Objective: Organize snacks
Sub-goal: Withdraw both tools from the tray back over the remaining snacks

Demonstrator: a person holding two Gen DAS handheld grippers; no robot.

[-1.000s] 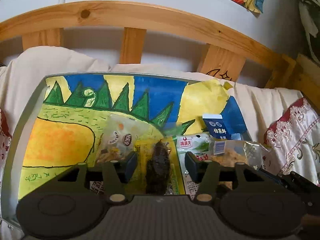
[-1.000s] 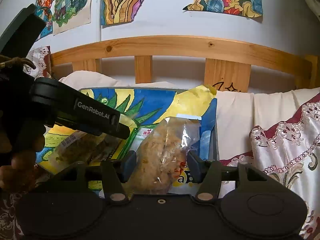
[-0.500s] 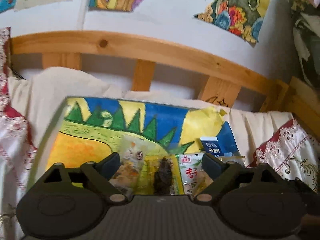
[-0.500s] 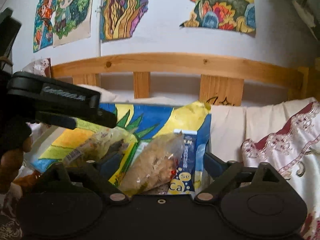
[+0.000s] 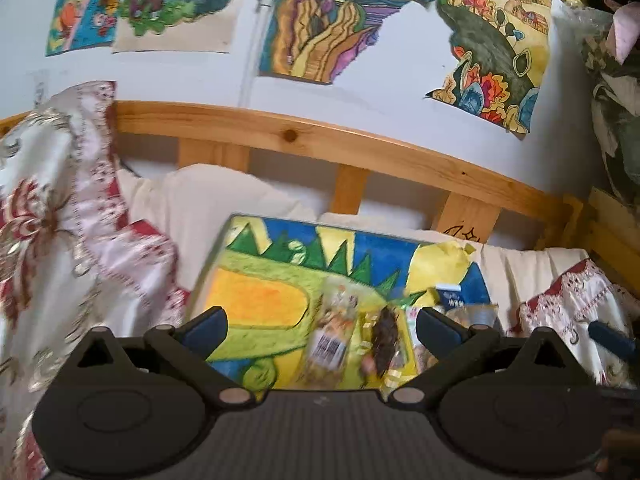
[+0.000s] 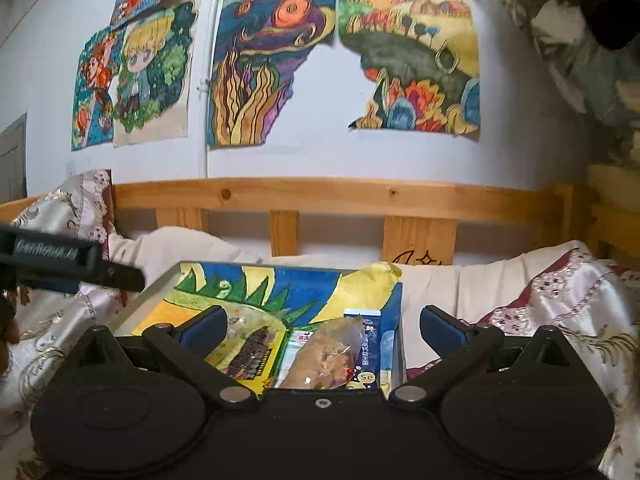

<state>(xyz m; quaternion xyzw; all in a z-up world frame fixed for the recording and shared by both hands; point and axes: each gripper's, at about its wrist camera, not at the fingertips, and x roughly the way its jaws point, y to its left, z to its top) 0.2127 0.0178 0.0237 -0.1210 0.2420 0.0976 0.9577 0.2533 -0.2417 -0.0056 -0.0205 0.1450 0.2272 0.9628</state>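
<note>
While the snack packets are lying side by side on the painted board (image 6: 248,280), we are holding both tongs over them with nothing in either. The left gripper (image 5: 322,326) and the right gripper (image 6: 324,326) are both opening wide, their pads touching no packet. The dark snack in yellow wrap (image 5: 386,344) and the pale packet with a barcode (image 5: 334,332) are sitting near the board's front edge; the clear bag of crumbly bread (image 6: 328,354) is resting partly on the blue carton (image 6: 370,354), close to the board's right edge. We are judging that a careless brush here could nudge that bag off onto the bedding (image 6: 480,280), since it is perched loosely.
</note>
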